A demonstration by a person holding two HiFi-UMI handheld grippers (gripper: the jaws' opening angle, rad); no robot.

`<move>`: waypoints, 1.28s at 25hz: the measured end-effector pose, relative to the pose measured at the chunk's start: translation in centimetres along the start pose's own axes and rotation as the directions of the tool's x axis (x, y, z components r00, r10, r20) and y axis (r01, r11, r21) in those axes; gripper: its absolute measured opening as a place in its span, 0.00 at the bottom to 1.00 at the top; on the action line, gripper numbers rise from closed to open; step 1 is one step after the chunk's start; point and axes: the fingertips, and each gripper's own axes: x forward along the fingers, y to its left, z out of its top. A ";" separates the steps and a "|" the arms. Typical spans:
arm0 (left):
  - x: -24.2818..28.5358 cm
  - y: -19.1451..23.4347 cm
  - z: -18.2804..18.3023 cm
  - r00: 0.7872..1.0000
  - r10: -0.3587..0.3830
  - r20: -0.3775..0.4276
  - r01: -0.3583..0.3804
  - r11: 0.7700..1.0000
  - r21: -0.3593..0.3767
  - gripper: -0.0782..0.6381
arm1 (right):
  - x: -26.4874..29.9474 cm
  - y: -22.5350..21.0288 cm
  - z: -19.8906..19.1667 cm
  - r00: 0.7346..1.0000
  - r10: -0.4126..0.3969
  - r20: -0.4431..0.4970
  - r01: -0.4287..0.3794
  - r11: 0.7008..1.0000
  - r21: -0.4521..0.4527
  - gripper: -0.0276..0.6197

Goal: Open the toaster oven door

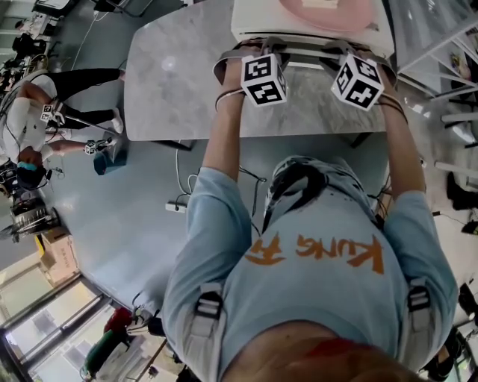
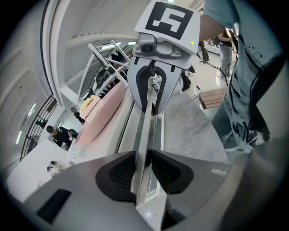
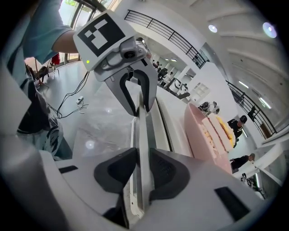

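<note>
The slim silver bar handle (image 2: 145, 135) of the white toaster oven (image 1: 250, 26), set at the far edge of the grey marble table (image 1: 172, 82), is clamped between both pairs of jaws: the left gripper (image 2: 143, 168) near one end, the right gripper (image 3: 142, 169) near the other.

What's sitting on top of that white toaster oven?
A pink tray lies on the toaster oven, holding pale yellowish pieces. What's under the tray is covered.
</note>
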 end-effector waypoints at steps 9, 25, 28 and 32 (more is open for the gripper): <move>-0.8 -3.3 -0.1 1.000 0.014 0.012 -0.014 1.000 0.003 0.25 | -0.3 3.5 -0.3 0.997 0.080 0.015 -0.079 0.997 -0.025 0.16; -1.6 -9.1 -0.9 1.000 0.003 -0.027 -0.003 1.000 0.026 0.23 | 0.4 9.5 -0.6 0.999 0.001 -0.047 -0.005 0.996 -0.088 0.15; -1.3 -10.6 -1.1 0.999 -0.008 -0.038 0.009 1.000 0.022 0.23 | 0.7 10.9 -1.0 0.998 -0.038 -0.059 0.031 0.993 -0.113 0.15; -0.9 -12.7 -1.7 0.998 -0.027 -0.055 0.028 0.999 0.015 0.23 | 1.4 12.8 -1.6 0.992 -0.093 -0.084 0.082 0.988 -0.128 0.14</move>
